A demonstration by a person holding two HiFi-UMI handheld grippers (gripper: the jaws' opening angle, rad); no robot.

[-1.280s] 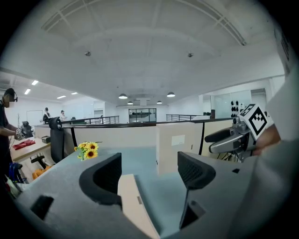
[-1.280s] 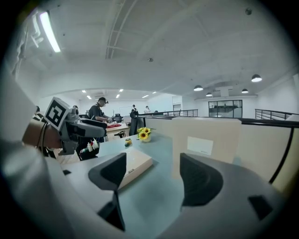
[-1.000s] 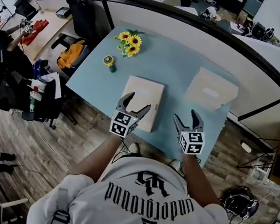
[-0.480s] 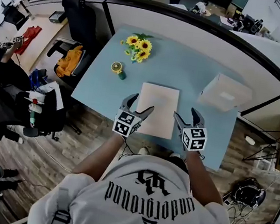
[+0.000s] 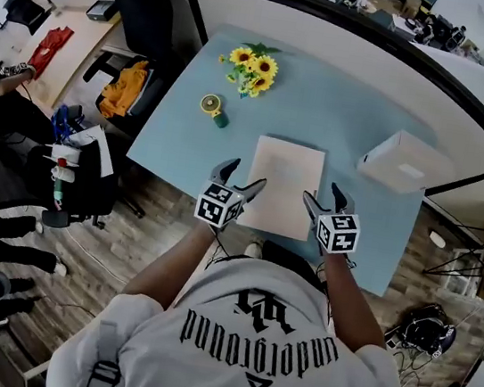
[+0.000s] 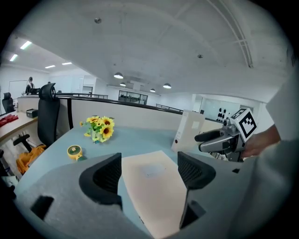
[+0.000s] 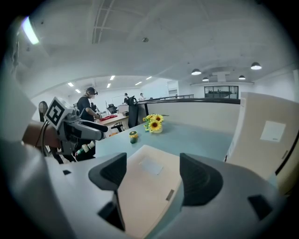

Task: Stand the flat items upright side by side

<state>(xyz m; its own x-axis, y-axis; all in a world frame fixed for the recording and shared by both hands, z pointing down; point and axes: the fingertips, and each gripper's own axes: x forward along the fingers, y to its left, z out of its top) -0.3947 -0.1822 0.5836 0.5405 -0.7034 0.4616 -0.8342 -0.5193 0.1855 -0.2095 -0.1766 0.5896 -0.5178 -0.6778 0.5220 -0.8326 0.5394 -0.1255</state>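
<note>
Pre-grasp, I reckon. My left gripper [image 5: 245, 173] and right gripper [image 5: 324, 194] gape empty, flanking the flat folder [image 5: 284, 181] — probably not touching. Next: pinch its edge, tip it upright.

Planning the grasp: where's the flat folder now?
Head view: the flat folder lies at the blue table's near edge, between the open left tool and open right tool; the upright box stands far right.

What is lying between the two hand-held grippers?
A flat beige folder, flanked by the left hand-held gripper and right hand-held gripper. Head view shows it.
</note>
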